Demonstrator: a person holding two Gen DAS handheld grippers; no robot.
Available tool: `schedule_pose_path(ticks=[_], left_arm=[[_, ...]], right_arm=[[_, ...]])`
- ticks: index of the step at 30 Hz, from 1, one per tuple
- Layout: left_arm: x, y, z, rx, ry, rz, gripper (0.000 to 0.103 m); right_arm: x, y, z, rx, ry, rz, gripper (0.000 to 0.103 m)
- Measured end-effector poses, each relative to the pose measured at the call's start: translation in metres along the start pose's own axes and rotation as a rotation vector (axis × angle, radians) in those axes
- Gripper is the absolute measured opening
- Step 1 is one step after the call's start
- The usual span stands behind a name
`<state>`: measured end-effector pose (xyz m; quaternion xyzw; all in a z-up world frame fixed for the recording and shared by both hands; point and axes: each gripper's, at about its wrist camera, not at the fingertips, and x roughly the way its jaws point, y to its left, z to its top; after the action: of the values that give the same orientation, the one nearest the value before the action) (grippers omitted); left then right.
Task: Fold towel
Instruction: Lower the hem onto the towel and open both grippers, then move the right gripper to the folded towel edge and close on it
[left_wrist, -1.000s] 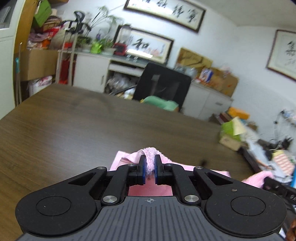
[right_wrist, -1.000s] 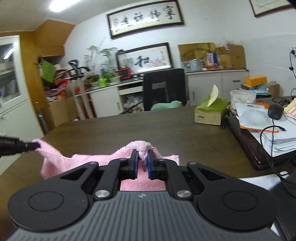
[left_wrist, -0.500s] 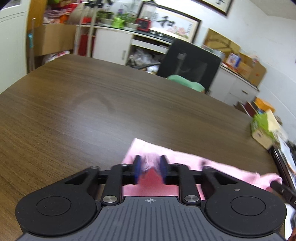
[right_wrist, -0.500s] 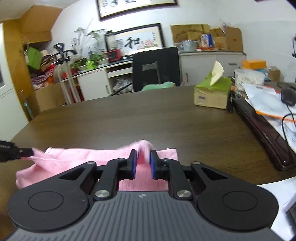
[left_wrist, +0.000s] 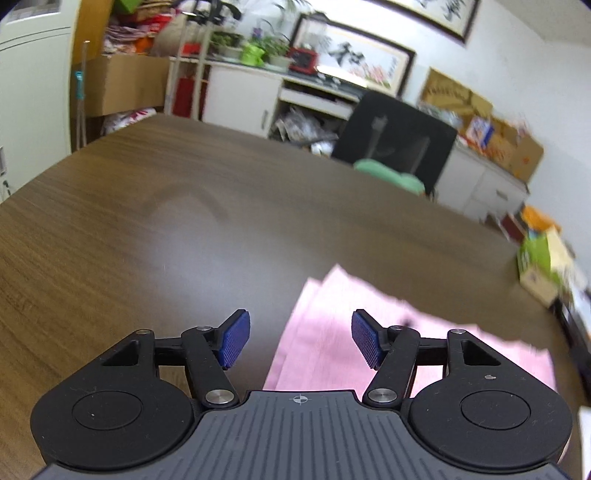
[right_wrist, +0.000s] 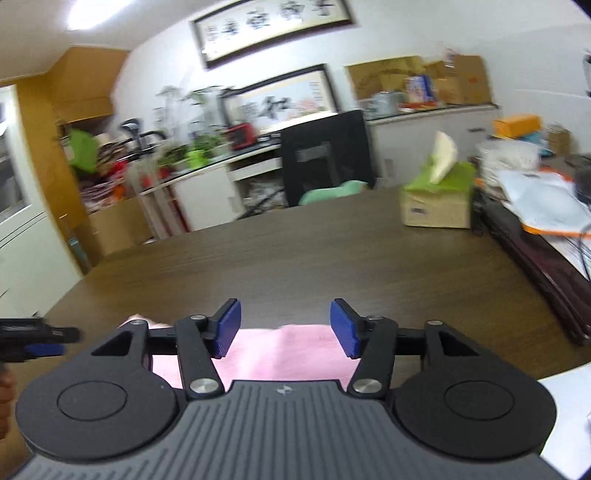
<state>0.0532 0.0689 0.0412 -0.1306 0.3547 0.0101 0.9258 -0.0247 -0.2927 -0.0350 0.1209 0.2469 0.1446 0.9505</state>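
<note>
The pink towel (left_wrist: 332, 347) was laid flat on the brown counter (left_wrist: 184, 229), with doubled layers seen at its left edge. The jaws of the left hand-held gripper (left_wrist: 299, 341) and the right hand-held gripper (right_wrist: 285, 328) were opening, and nothing was pinched between them. A fold seemed just released. Next, fresh corners would probably have to be taken for another fold.

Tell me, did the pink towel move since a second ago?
Yes. The pink towel was pinched up in a bunch and now lies flat on the brown table, dropped as the jaws of the right gripper are opening.
</note>
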Motion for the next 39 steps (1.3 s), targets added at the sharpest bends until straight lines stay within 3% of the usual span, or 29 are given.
schedule_pose_path(ticks=[8, 18, 22, 24, 26, 32, 39], left_arm=[[0.003, -0.011, -0.016, 0.144, 0.060, 0.023, 0.062], [-0.007, -0.014, -0.033, 0.271, 0.016, 0.044, 0.070], [-0.007, -0.019, -0.037, 0.305, -0.009, 0.061, 0.070], [-0.006, -0.021, -0.038, 0.313, -0.014, 0.064, 0.070], [-0.005, -0.022, -0.038, 0.320, -0.018, 0.070, 0.070], [-0.004, -0.020, -0.036, 0.291, -0.009, 0.067, 0.072], [-0.013, 0.003, -0.021, 0.177, -0.045, 0.110, 0.072]], right_arm=[[0.016, 0.027, -0.030, -0.040, 0.208, 0.110, 0.066], [0.041, 0.053, -0.021, -0.205, 0.229, -0.012, 0.068], [0.063, 0.078, -0.015, -0.295, 0.237, -0.042, 0.075], [0.084, 0.081, -0.015, -0.312, 0.264, -0.097, 0.075], [0.101, 0.081, -0.013, -0.299, 0.272, -0.127, 0.083], [0.098, 0.070, -0.008, -0.173, 0.229, -0.033, 0.084], [0.074, 0.080, -0.007, -0.172, 0.200, 0.100, 0.084]])
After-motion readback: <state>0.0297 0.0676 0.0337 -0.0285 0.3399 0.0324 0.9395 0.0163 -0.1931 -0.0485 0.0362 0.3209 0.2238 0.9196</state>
